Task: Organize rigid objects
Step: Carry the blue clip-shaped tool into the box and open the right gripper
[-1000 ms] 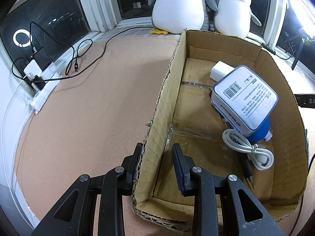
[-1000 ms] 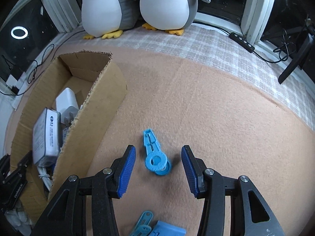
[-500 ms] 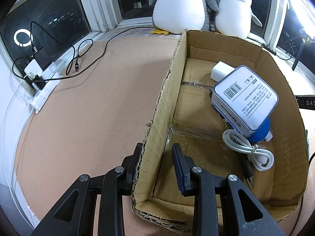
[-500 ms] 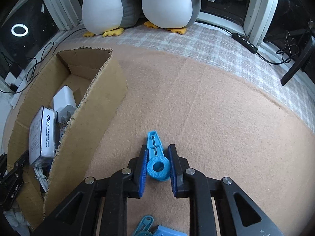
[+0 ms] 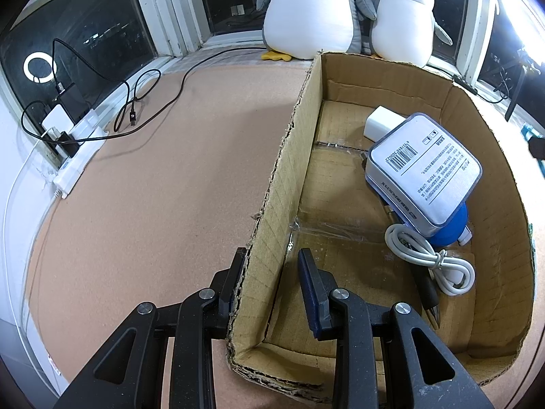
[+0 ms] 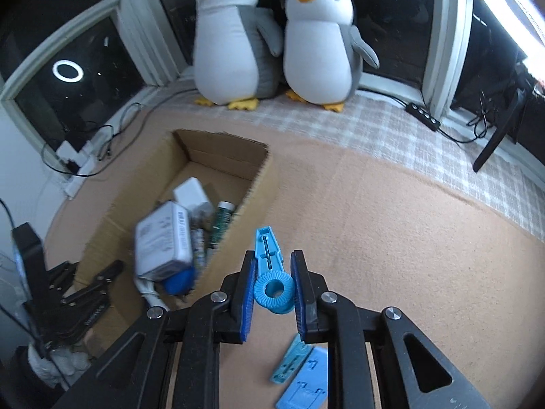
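Note:
My right gripper (image 6: 272, 286) is shut on a blue plastic piece (image 6: 269, 255) with a toothed ring at its near end, and holds it above the carpet just right of the cardboard box (image 6: 262, 184). My left gripper (image 5: 272, 279) is shut on the box's left wall (image 5: 289, 170), one finger outside and one inside. Inside the box lie a white and blue packaged case (image 5: 425, 170), a white charger (image 5: 381, 122), a coiled white cable (image 5: 429, 259) and a dark pen-like item (image 5: 425, 286). Two more blue plastic pieces (image 6: 299, 371) lie on the carpet under the right gripper.
Two plush penguins (image 6: 235, 44) sit on a checked mat by the window behind the box. A white power strip with chargers and black cables (image 5: 71, 136) lies along the left wall. A black switch strip (image 6: 422, 116) and a black stand (image 6: 494, 143) are at the far right.
The right gripper went from open around the blue ring piece to shut on it, then rose with it off the carpet toward the box. The left gripper has not moved.

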`<state>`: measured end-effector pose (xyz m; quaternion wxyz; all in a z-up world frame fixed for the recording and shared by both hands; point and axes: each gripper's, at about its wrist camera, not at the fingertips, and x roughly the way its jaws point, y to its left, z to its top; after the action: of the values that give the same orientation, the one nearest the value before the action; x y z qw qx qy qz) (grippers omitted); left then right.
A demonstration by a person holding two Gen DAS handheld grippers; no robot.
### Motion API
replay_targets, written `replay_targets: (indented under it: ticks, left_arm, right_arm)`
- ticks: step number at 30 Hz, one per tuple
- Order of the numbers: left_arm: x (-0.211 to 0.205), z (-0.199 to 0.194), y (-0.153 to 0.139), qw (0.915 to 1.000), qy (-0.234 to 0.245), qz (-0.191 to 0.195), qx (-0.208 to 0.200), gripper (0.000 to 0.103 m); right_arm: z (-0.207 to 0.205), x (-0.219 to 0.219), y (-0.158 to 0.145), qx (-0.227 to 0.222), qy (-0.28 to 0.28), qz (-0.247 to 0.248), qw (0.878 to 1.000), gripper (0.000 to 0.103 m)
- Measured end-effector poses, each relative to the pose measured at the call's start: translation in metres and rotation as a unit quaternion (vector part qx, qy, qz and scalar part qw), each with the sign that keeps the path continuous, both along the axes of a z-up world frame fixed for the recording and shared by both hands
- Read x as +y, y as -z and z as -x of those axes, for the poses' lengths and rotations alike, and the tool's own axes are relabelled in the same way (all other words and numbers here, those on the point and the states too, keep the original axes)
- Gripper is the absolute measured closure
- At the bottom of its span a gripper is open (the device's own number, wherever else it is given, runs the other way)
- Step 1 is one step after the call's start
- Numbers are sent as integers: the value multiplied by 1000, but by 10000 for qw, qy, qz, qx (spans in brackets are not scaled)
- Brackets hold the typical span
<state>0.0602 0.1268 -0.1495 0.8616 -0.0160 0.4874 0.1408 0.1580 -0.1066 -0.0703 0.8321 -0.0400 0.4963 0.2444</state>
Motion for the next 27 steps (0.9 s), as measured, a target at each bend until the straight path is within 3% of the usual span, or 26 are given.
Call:
replay_targets:
  ticks: [9, 18, 27]
  left_arm:
    - [0, 0, 0, 10000, -5, -14, -11, 71]
    - [0, -1, 0, 10000, -17, 0, -19, 71]
    - [0, -1, 0, 10000, -16, -1, -21, 71]
  right_arm:
    - [2, 27, -9, 0, -17, -367, 9993, 85]
    - [-13, 64, -2, -64, -55, -140, 9999, 85]
    - [-28, 71, 14, 22, 44, 90, 9999, 85]
